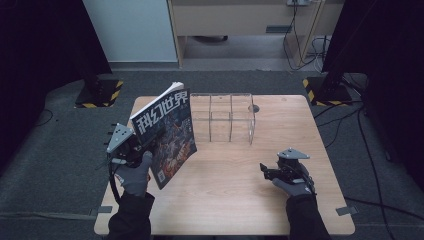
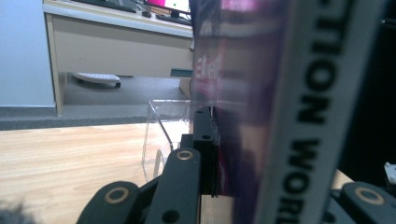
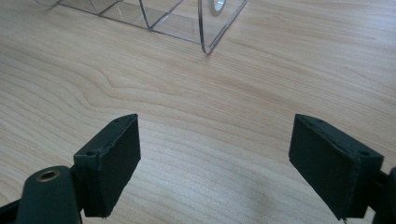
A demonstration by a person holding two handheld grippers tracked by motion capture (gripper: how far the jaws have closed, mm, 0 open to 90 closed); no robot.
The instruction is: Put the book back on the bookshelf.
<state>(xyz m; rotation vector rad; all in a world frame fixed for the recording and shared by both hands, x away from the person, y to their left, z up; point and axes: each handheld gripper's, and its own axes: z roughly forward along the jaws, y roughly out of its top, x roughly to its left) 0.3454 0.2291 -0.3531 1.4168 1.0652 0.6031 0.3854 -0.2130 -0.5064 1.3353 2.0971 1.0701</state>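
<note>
a light wooden table (image 1: pixel 225 200) carries a clear acrylic divider rack (image 1: pixel 222 118) near its far edge

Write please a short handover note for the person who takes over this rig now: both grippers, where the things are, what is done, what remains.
Left gripper: shut on the magazine, held upright and tilted above the table.
Right gripper: open, empty, low over bare wood.
Clear acrylic organizer: at the table's far middle, compartments empty.
Done: magazine picked up.
Left, probably: slot the magazine into a compartment; the right gripper could steady the organizer.
</note>
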